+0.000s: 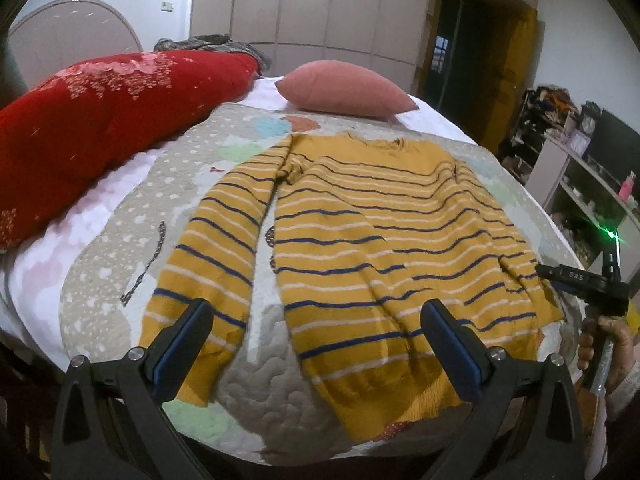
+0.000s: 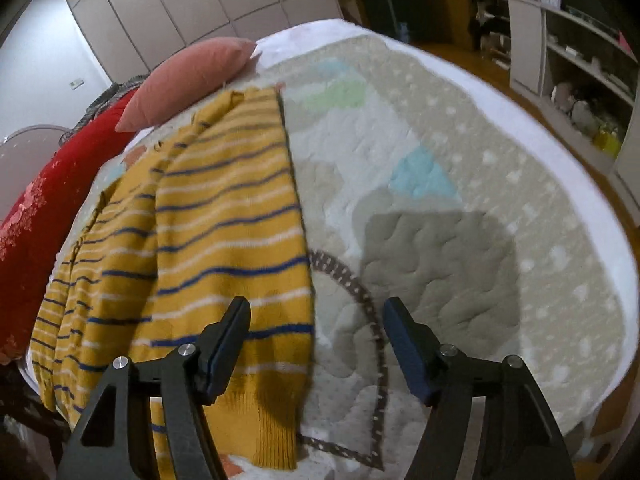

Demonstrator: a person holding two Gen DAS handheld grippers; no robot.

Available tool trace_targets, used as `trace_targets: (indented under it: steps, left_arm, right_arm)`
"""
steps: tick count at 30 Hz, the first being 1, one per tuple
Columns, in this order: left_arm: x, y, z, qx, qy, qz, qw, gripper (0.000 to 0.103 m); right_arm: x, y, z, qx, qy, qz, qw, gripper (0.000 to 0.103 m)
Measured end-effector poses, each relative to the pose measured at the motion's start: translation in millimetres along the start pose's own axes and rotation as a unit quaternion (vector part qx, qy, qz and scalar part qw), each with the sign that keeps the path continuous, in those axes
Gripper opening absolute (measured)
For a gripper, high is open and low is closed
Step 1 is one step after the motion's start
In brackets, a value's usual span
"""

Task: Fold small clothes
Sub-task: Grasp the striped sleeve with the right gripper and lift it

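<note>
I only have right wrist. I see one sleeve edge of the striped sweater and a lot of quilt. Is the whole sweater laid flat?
Observer: Yes. In the left wrist view the sweater lies spread flat on the quilt, neck toward the pink pillow.
Operator: Other sleeve?
Observer: It lies straight down beside the body, apart from it, not folded in; its cuff sits by the left gripper.
Operator: Left gripper holding anything?
Observer: No, it is open, with one finger over that cuff and the other over the hem.
Operator: My gripper visible there?
Observer: Yes, the right gripper sits at the sweater's far sleeve edge.
</note>
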State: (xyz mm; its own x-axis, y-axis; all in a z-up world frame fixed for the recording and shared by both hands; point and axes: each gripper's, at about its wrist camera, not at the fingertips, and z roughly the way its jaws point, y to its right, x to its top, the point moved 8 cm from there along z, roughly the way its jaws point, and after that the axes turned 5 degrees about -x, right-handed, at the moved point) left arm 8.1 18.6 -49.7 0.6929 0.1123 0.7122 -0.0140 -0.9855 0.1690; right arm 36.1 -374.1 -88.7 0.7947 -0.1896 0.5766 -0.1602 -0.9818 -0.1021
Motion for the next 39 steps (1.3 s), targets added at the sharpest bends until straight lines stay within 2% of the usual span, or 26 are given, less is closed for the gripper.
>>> trace_targets:
  steps: [1,3,4,5,6,7,11,14,17,18,19,21,22,23,25,26,29,33,35,36,37,38,39]
  left_arm:
    - [1,2,2,0.001,-0.002,0.002,1.0,0.103]
    - [3,5,5,0.006,-0.006,0.008,0.9999,0.103]
    - [3,6,6,0.007,-0.008,0.01,0.9999,0.103]
    - [4,7,8,0.009,-0.01,0.012,0.9998,0.103]
    - [4,7,9,0.01,-0.01,0.013,0.9998,0.103]
    - [5,7,9,0.011,-0.011,0.015,0.9998,0.103]
    - [12,-1,9,0.014,-0.001,0.004,0.9999,0.103]
    - [14,-11,11,0.015,-0.001,-0.014,0.9998,0.103]
    - [12,-24,15,0.018,-0.005,-0.032,0.9993,0.103]
    - [11,-26,16,0.016,-0.005,-0.038,0.9991,0.103]
    - [10,-30,17,0.016,-0.007,-0.043,0.9989,0.103]
    - [8,-39,18,0.016,-0.006,-0.056,0.9983,0.103]
    - [9,-47,19,0.018,-0.005,-0.064,0.9977,0.103]
    - [9,-55,19,0.024,-0.004,-0.07,0.9972,0.103]
    - [11,-71,22,0.038,0.001,-0.074,0.9965,0.103]
    - [12,-83,24,0.054,0.002,-0.073,0.9959,0.103]
    - [14,-111,29,0.09,0.002,-0.064,0.9938,0.103]
    - [10,-129,58,0.084,-0.031,-0.047,0.9949,0.103]
    - [5,-129,78,0.066,-0.058,-0.036,0.9955,0.102]
    - [1,-127,90,0.046,-0.076,-0.034,0.9954,0.095]
    - [0,-125,94,0.045,-0.079,-0.029,0.9955,0.09]
    - [4,-122,94,0.042,-0.075,-0.018,0.9961,0.066]
    - [7,-122,92,0.04,-0.077,-0.012,0.9961,0.032]
  right_arm:
    - [2,-5,1,0.016,-0.003,0.009,1.0,0.074]
    - [4,-24,2,0.047,-0.005,0.006,0.999,0.066]
    - [5,-30,4,0.06,-0.016,0.006,0.998,0.055]
    - [4,-37,6,0.074,-0.023,0.004,0.997,0.036]
    - [3,-42,7,0.085,-0.029,0.003,0.996,0.026]
    - [3,-44,8,0.096,-0.035,0.007,0.995,0.008]
    - [17,-18,-8,0.089,-0.003,0.04,0.995,0.007]
    - [36,33,-24,-0.003,0.028,0.068,0.997,0.007]
    - [46,88,-32,-0.122,0.039,0.082,0.988,0.007]
    - [47,100,-32,-0.152,0.033,0.078,0.985,0.007]
    - [46,107,-32,-0.158,0.026,0.082,0.984,0.009]
    - [45,106,-39,-0.133,0.033,0.093,0.986,0.012]
    - [45,103,-43,-0.127,0.041,0.092,0.987,0.021]
    - [46,97,-50,-0.131,0.052,0.085,0.986,0.035]
    - [47,85,-60,-0.135,0.073,0.075,0.985,0.051]
    - [46,78,-68,-0.131,0.086,0.072,0.985,0.055]
    - [40,52,-82,-0.103,0.104,0.062,0.987,0.057]
    - [17,10,-73,-0.074,0.084,0.031,0.993,0.06]
    - [6,-6,-64,-0.067,0.067,0.013,0.995,0.06]
    - [-1,-11,-60,-0.065,0.06,0.006,0.996,0.06]
    - [-7,-15,-56,-0.064,0.053,0.001,0.997,0.06]
    - [-13,-20,-52,-0.063,0.043,-0.003,0.997,0.06]
    - [-18,-24,-50,-0.06,0.035,-0.005,0.998,0.06]
